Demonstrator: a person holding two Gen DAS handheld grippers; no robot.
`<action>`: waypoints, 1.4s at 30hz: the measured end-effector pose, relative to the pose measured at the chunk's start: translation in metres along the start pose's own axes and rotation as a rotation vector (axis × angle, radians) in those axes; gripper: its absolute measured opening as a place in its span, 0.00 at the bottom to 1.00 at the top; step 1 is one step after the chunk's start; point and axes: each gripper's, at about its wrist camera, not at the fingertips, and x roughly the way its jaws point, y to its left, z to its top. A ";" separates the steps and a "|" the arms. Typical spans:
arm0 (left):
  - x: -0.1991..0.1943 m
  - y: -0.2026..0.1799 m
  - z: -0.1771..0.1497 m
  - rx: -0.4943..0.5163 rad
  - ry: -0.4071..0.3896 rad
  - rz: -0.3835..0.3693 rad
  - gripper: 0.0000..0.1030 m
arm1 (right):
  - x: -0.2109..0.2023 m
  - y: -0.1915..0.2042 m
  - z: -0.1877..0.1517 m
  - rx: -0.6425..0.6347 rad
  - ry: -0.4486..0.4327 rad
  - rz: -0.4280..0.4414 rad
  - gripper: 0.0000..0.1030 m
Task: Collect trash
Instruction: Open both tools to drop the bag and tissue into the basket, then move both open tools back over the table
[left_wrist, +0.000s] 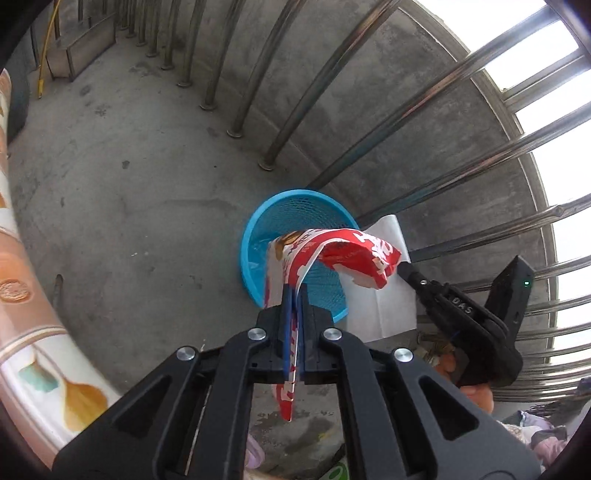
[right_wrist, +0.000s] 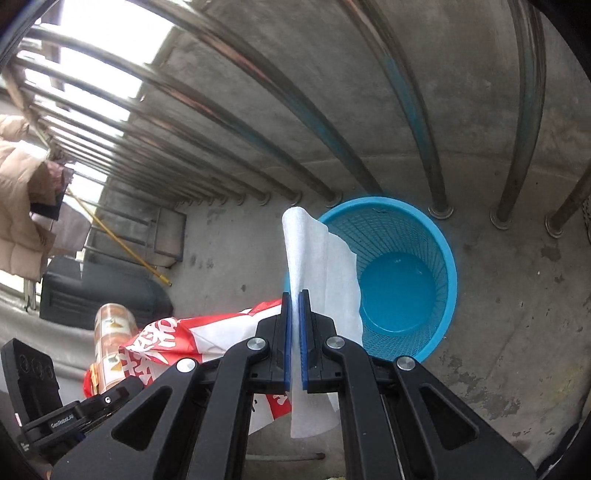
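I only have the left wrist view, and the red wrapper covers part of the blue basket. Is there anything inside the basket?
Observer: No. The right wrist view looks straight into the blue basket, and its solid floor is bare.
Operator: Is the white sheet really clamped in the right tool?
Observer: Yes. The right tool is shut on the white tissue, which stands up past its tips and hides the basket's left rim.
Operator: Where does my wrapper sit from that side?
Observer: The red wrapper shows to the left of the tissue, not over the basket's opening in that view.
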 end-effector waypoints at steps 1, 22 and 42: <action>0.007 -0.002 0.003 0.002 -0.003 -0.012 0.04 | 0.010 -0.009 0.003 0.024 0.001 -0.004 0.05; -0.092 -0.022 -0.009 0.127 -0.235 -0.034 0.49 | -0.005 -0.017 0.001 -0.073 -0.075 -0.137 0.58; -0.388 0.100 -0.258 -0.040 -0.720 0.287 0.85 | -0.134 0.237 -0.219 -0.929 0.214 0.430 0.93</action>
